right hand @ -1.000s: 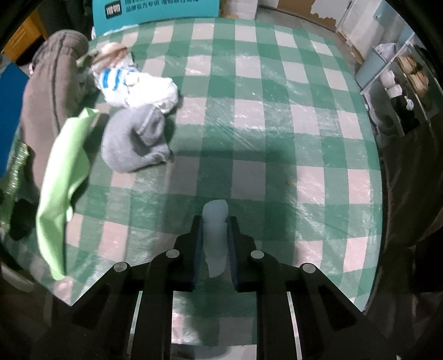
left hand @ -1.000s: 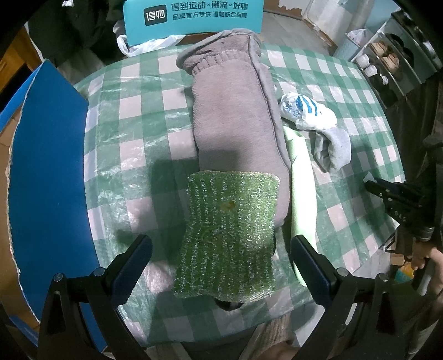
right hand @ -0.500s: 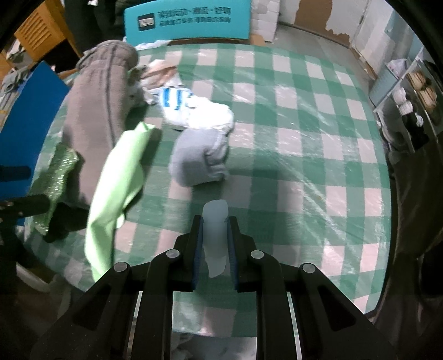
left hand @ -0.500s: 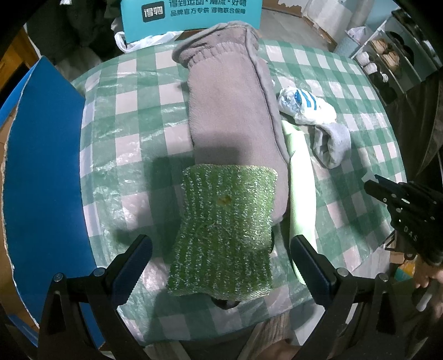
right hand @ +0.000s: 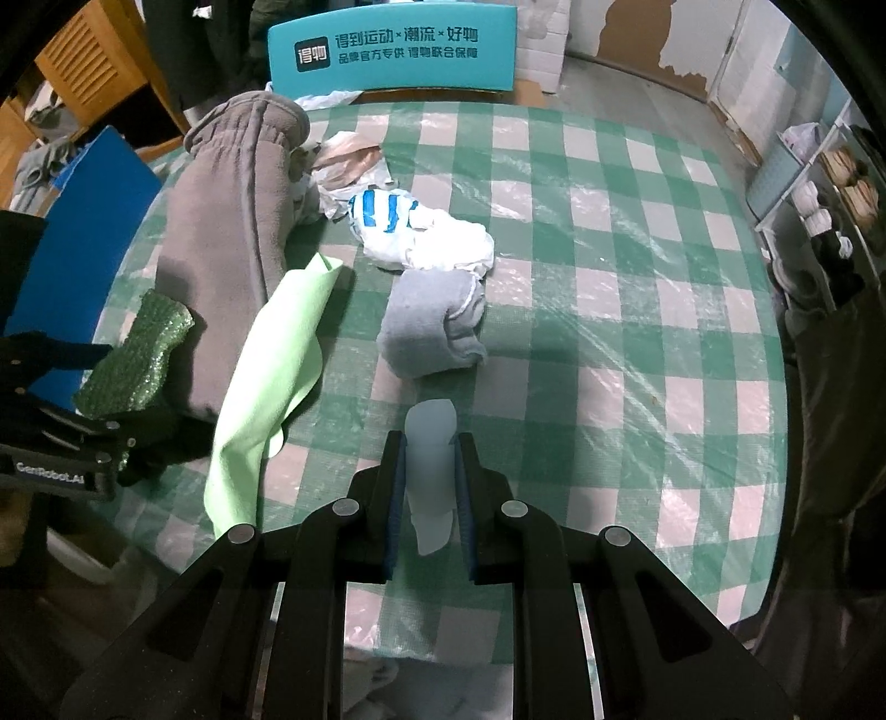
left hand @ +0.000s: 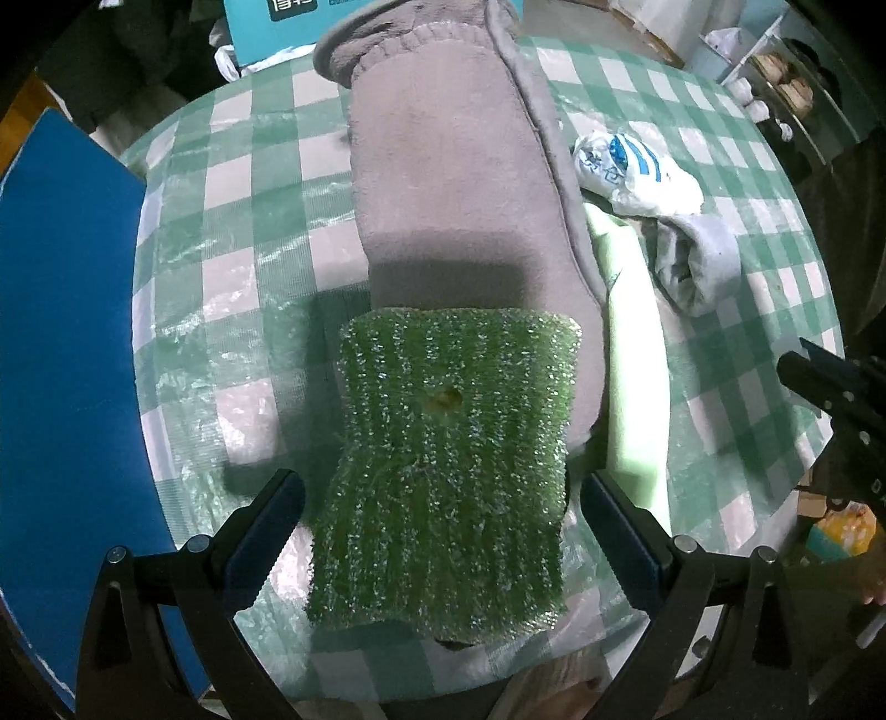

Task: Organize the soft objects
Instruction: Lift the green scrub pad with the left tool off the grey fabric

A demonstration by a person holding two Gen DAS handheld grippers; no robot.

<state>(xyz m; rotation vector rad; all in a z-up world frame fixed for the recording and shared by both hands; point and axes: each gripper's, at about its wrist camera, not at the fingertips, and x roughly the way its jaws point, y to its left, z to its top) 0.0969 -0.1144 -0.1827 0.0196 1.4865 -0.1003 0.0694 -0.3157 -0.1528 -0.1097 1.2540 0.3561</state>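
Note:
A glittery green sponge cloth [left hand: 448, 471] lies on the near end of rolled grey fleece trousers [left hand: 454, 183]. My left gripper [left hand: 443, 531] points straight down over it, open, one finger on each side of the cloth and just clear of its edges. In the right wrist view the green sponge cloth [right hand: 138, 354] and the grey trousers [right hand: 232, 238] sit at the left. My right gripper [right hand: 429, 448] hangs above the table's near side, shut on a pale translucent strip [right hand: 429, 432] that sticks out past the fingertips. It is apart from the other soft things.
On the green-checked table [right hand: 609, 277] lie a light green cloth [right hand: 271, 376], a rolled grey sock [right hand: 432, 327] and a white bag with blue stripes [right hand: 421, 232]. A blue board [left hand: 66, 332] stands along the left edge. A teal sign [right hand: 393, 50] stands behind the table.
My left gripper has sunk closer to the green sponge cloth, which now looks larger between its fingers. My right gripper drew back and up, bringing more of the table into view; its grip is unchanged.

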